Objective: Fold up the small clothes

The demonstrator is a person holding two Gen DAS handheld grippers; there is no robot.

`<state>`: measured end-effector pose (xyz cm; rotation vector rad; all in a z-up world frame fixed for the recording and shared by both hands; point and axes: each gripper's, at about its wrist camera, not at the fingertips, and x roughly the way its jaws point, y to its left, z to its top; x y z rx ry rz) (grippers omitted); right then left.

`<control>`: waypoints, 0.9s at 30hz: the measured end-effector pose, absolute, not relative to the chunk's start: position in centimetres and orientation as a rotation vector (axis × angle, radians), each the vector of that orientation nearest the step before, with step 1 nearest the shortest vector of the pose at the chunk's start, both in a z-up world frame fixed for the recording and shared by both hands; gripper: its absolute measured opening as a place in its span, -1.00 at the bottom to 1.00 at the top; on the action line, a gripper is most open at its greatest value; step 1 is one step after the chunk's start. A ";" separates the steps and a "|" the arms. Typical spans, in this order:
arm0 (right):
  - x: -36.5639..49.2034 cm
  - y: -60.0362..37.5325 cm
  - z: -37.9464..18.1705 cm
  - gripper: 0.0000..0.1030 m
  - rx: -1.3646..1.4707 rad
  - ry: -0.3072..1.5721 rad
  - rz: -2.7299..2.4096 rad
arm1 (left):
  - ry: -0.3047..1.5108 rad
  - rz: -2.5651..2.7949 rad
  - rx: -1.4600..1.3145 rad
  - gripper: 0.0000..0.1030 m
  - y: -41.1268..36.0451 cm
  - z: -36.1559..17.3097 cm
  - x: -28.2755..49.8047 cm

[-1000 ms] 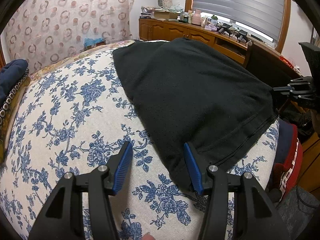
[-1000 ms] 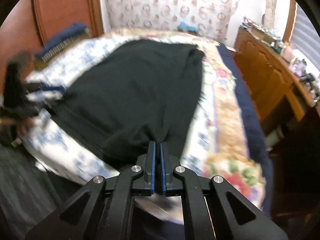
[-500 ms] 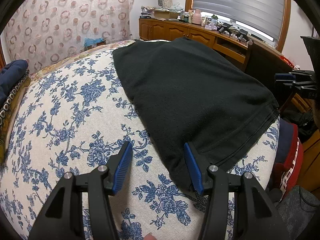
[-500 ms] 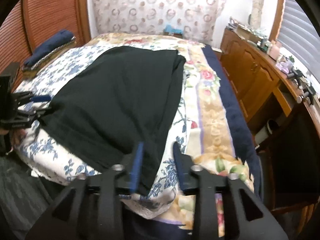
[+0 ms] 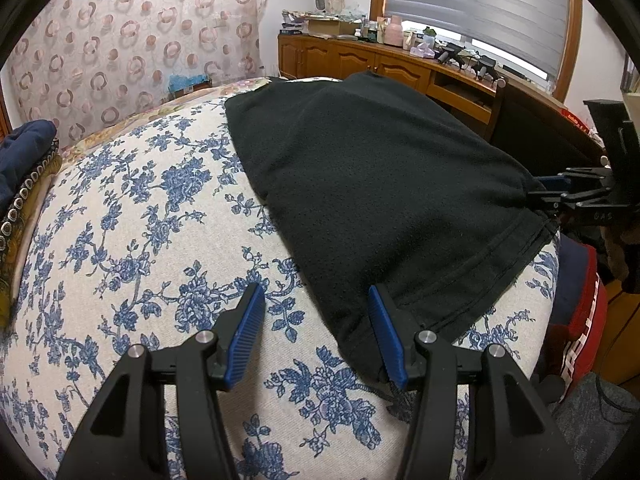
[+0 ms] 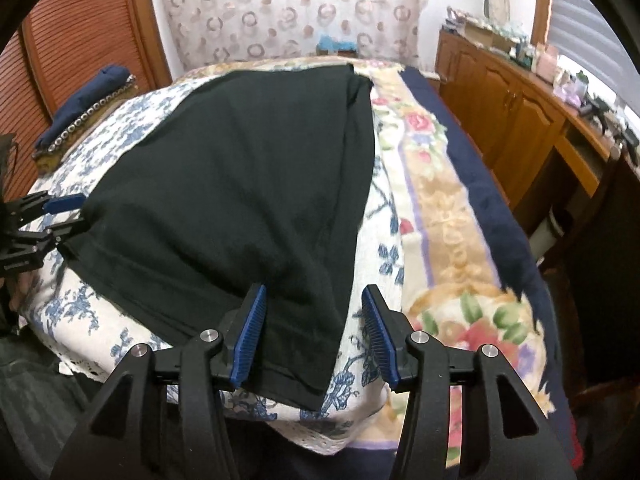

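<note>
Garment: black knit garment, folded lengthwise, lies flat on the blue-floral bedspread; hem end toward the near bed edge, far end toward the headboard side.
Garment edge: double-stitched hem runs across the near end; the right-hand hem corner reaches the bed's edge.
Left gripper: jaws about half open, nothing held; the right blue pad sits at the garment's near-left hem corner, the left pad over bare bedspread.
Right gripper: jaws have just been opening, now about half open; near-right hem corner lies between the pads, which do not press on it.
Cross view: each gripper shows in the other's camera, at opposite hem corners.
Bed: flowered quilt with navy border beside the bedspread.
Left side: navy folded cloth on a beaded cushion.
Surround: wooden cabinet along the right wall, cluttered top.
</note>
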<state>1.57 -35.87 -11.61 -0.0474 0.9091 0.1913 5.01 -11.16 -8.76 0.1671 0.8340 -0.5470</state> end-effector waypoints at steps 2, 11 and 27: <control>1.6 -36.0 -11.8 -0.02 -0.039 0.917 0.197 | 0.842 -0.551 0.164 0.03 -11.0 -8.7 5.1; 1.0 -34.7 -11.8 -0.18 -0.066 0.921 0.266 | 0.871 -0.650 0.135 -0.30 -11.4 -8.4 4.3; 0.4 -35.7 -10.2 -0.91 -0.001 0.796 0.316 | 0.932 -0.702 0.130 -0.69 -11.8 -7.8 4.6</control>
